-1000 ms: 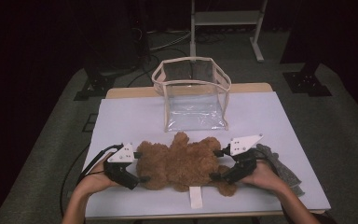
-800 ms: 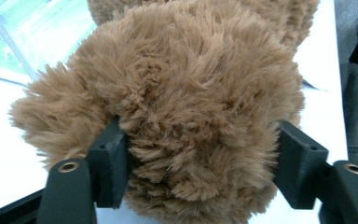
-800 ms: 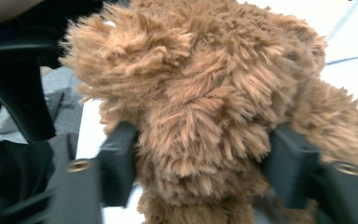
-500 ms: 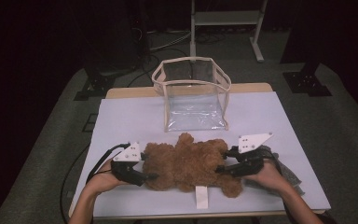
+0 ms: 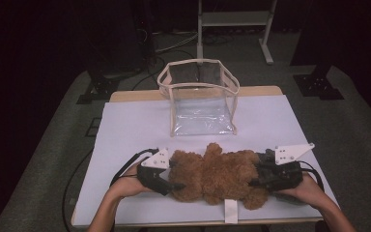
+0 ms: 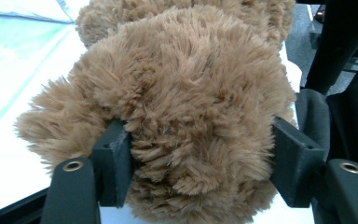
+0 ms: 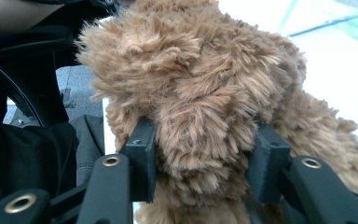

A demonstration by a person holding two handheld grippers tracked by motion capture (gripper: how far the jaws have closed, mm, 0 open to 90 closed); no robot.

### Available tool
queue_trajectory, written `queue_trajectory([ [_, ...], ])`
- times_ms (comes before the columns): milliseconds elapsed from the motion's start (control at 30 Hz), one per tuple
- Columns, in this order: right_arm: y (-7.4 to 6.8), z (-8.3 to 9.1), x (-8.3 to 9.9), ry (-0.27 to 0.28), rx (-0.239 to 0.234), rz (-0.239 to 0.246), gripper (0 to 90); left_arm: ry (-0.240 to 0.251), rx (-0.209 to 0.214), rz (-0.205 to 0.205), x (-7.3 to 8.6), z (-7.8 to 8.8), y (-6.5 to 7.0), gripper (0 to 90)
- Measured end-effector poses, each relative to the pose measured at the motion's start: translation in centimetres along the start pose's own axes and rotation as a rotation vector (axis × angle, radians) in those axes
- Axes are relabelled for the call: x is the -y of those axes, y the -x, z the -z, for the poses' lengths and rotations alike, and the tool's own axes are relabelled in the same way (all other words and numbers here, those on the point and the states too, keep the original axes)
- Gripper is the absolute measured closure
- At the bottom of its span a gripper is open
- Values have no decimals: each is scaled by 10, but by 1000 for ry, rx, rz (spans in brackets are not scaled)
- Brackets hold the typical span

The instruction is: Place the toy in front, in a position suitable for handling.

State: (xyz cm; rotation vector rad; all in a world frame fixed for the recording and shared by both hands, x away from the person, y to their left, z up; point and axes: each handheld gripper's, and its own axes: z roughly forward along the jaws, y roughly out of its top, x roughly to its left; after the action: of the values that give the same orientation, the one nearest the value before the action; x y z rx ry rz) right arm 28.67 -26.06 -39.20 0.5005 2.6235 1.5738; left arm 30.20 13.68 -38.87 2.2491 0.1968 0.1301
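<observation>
While gripping teddy bear (image 5: pixel 217 176), hands (image 5: pixel 125 186) flank it.

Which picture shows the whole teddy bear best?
The high view: the teddy bear lies there whole on the table, between both hand-held grippers. The left gripper view and the right gripper view each give a close-up of brown fur pinched between black jaws.
</observation>
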Motion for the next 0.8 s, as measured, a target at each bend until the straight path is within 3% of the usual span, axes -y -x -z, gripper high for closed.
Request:
queue_trajectory([
  [133,4,3,-1,-14,-12,-8,424,-18,-16,-5,2,4,0,271],
  [233,6,9,-4,-24,-9,-7,408,-2,-28,4,4,7,-1,256],
  [533,15,26,-19,-43,36,-3,372,34,-39,-6,2,14,-1,242],
  [800,34,32,-39,-50,82,5,321,66,-55,1,-1,20,-1,212],
])
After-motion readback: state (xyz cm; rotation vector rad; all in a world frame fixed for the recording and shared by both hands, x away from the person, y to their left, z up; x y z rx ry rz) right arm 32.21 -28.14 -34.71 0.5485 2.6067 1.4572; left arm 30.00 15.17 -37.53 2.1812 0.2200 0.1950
